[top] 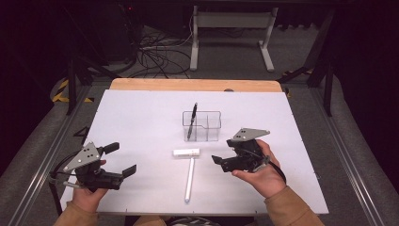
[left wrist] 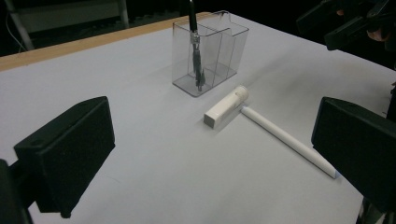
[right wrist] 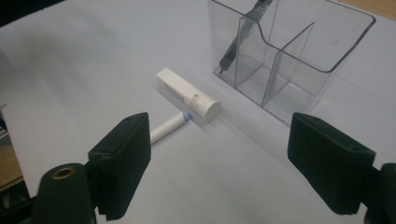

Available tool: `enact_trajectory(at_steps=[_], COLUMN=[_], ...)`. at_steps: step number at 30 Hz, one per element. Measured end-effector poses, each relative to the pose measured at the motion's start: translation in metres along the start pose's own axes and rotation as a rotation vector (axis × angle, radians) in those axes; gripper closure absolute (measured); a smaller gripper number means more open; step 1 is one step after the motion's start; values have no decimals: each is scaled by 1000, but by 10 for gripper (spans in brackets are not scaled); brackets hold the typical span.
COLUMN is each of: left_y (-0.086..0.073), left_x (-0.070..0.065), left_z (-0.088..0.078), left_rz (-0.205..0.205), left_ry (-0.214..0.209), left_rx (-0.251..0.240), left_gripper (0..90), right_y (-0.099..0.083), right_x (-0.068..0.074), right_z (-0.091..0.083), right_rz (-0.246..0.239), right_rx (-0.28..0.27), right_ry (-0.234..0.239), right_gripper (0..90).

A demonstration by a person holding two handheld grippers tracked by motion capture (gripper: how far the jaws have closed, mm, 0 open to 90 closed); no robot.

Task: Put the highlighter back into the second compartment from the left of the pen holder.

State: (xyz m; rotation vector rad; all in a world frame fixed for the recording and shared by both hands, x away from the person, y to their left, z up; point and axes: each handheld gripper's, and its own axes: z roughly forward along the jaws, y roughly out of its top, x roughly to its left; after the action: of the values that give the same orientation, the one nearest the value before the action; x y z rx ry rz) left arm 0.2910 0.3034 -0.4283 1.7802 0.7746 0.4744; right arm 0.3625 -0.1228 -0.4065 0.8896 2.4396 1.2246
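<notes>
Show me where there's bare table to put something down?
The far strip between the clear holder and the wooden edge is bare, as is the left side above the left gripper. It is crowded mid-table, around the white cap and white pen.

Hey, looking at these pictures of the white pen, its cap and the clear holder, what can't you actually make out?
- White pen: in the right gripper view the near jaw hides most of its barrel.
- Black pen: its top is cut off by the upper edge in the left gripper view.
- White cap: too small in the high view to read any marking.
- Clear holder: its right corner runs off the right gripper view.
</notes>
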Motion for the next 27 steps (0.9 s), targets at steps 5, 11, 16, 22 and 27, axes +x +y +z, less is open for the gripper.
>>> enact_trajectory(at_steps=[5, 11, 16, 22, 27], left_y=[0, 1, 1, 1, 1], left_x=[0, 0, -1, -1, -1], left_z=[0, 0, 1, 1, 2], left_rz=[1, 5, 2, 4, 7], left_ry=[0, -1, -2, -6, 3], left_rx=[-1, -2, 2, 2, 8], left_gripper=[2, 2, 2, 2, 4], right_y=[9, 15, 20, 22, 23], right_x=[5, 10, 14, 15, 16], right_z=[6, 13, 16, 18, 19], right_rz=[-15, -7, 39, 36, 41], right_rx=[30, 49, 77, 74, 90], right_ry=[-13, -7, -3, 0, 10], right_gripper=[224, 224, 233, 234, 285])
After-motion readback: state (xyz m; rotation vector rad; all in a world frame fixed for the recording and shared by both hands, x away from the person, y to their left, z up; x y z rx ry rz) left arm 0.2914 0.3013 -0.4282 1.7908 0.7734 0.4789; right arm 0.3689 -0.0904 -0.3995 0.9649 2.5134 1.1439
